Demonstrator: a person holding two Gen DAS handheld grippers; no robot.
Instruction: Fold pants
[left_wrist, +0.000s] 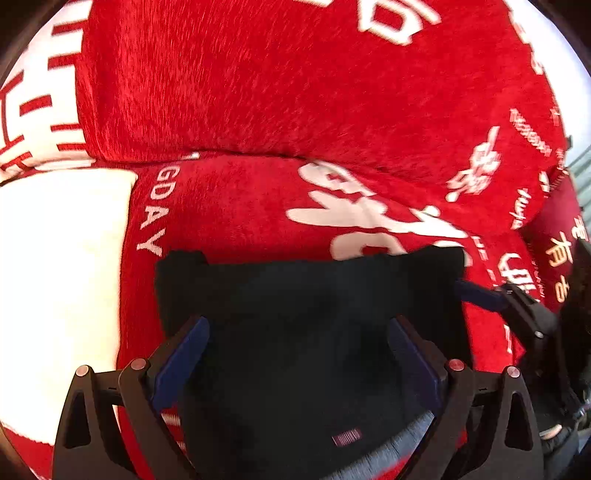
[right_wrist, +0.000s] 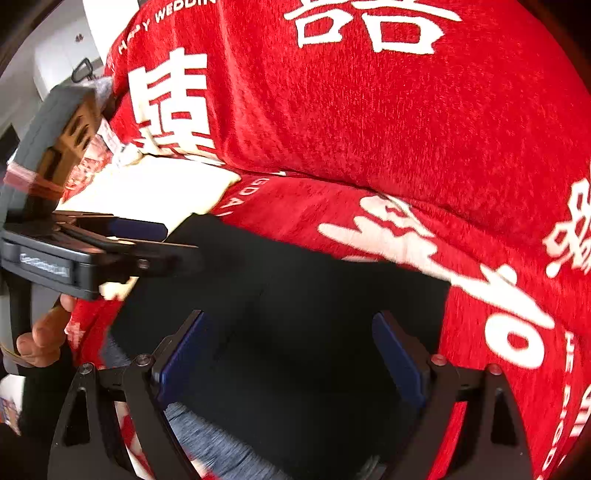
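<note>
The black pants lie as a flat, squared-off bundle on a red blanket printed with white characters, draped over what looks like a sofa seat and back. A white cushion sits just beside them on the left. Both claws hang over the cloth, pointing steeply down. The left claw stands wide open with nothing between its blue pads, and the right claw is just as wide and also empty; from its own camera the left one shows at the pants' left edge.

To my eye the fold is largely made and the job now is tidying or one more fold. To do that well, each claw should pinch only the near corners through all layers, lift together, and carry the edge over evenly so the far edges meet. Catching the fuzzy blanket along with the pants is the risk.
</note>
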